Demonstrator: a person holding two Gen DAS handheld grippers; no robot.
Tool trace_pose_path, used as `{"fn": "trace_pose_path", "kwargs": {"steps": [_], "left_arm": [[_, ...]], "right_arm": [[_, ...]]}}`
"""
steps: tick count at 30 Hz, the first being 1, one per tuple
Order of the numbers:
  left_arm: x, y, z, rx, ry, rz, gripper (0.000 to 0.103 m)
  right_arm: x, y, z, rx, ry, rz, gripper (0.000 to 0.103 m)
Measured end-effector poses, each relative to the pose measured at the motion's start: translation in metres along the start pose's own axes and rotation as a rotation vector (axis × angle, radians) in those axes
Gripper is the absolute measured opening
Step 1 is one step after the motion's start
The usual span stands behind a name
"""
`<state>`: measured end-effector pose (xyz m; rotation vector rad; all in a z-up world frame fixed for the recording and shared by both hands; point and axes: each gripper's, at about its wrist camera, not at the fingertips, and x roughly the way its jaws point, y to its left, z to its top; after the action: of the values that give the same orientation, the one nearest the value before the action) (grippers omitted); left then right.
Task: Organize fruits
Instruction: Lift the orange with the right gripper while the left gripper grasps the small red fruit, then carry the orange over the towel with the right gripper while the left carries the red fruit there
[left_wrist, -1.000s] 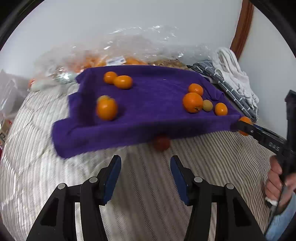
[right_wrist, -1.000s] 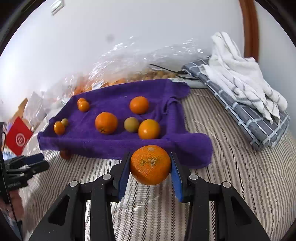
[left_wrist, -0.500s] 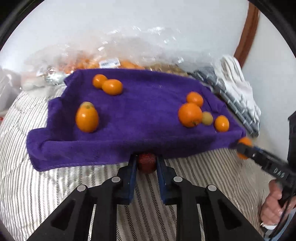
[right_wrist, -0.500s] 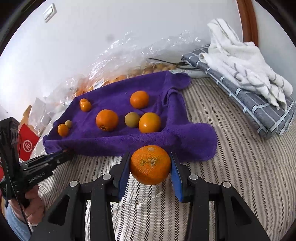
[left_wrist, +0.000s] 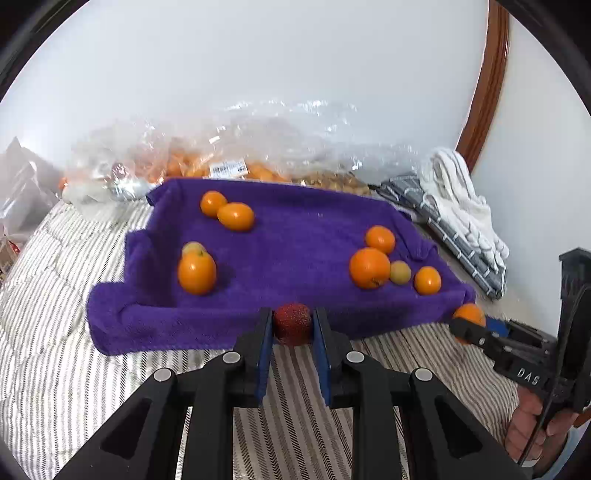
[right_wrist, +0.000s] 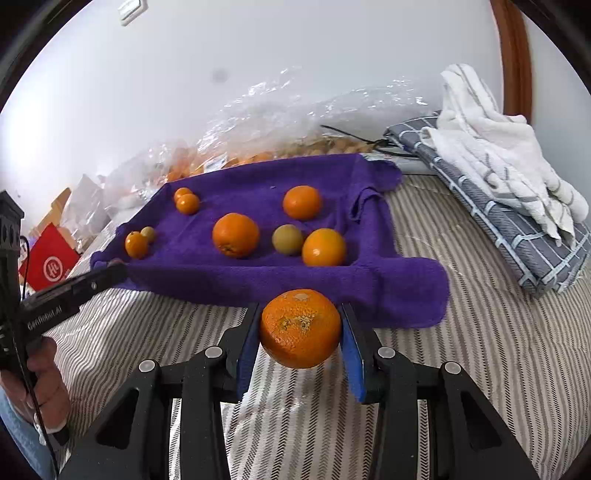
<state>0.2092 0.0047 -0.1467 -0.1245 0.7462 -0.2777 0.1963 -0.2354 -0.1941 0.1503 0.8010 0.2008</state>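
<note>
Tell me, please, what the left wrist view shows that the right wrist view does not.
Only the left wrist view shows the small red fruit clamped in the left gripper, in front of the purple towel.

Only the right wrist view shows the red bag at the far left and the rough top of the big orange held by the right gripper.

Both show the towel with loose oranges, the plastic bags behind, and the folded cloths.

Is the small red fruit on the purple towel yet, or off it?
Off it. The red fruit is pinched in the left gripper, in front of the purple towel's near edge.
</note>
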Motion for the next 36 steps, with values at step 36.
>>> {"fn": "trace_pose_path", "kwargs": {"steps": [36], "left_arm": [[-0.028,0.042,0.016,-0.133,-0.133,0.074,0.02]], "right_arm": [[-0.025,0.007,0.025,0.037,-0.075,0.051,0.041]]}}
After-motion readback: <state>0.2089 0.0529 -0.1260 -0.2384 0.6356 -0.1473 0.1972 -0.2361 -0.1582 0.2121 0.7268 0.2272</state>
